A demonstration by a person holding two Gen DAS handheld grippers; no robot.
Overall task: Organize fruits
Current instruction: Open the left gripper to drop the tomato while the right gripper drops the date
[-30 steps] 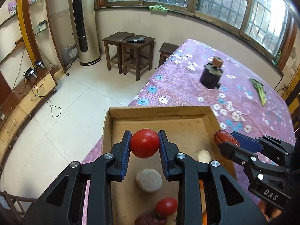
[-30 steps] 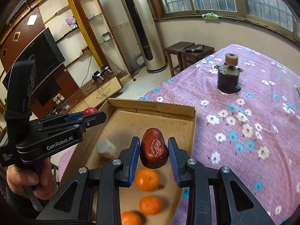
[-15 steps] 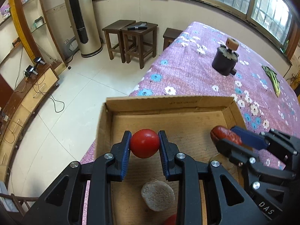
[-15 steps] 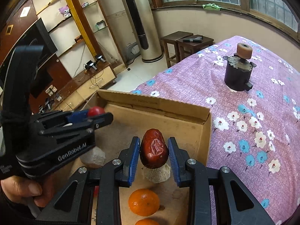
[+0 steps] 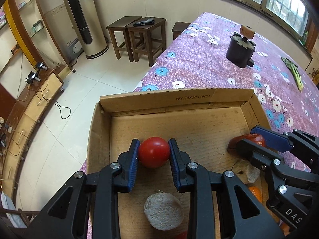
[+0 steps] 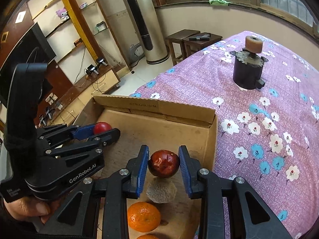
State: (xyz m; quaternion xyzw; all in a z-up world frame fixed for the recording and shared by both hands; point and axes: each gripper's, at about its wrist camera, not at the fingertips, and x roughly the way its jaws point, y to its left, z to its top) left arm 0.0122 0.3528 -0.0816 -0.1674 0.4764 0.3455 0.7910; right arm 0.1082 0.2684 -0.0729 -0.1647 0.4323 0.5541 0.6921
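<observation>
Left gripper (image 5: pixel 154 155) clamping a red tomato (image 5: pixel 154 152) over the cardboard box (image 5: pixel 175 100), right gripper (image 6: pixel 163 166) pinching a dark red jujube (image 6: pixel 163 166) near its right wall, open floor toward the far flap, two pale rough lumps (image 5: pixel 163 211), two oranges (image 6: pixel 144 216).

A dark motor (image 6: pixel 248 73) stands on the flowery purple cloth (image 6: pixel 269 119). Two wooden stools (image 5: pixel 137 35) stand near a tall heater (image 5: pixel 82 18).
</observation>
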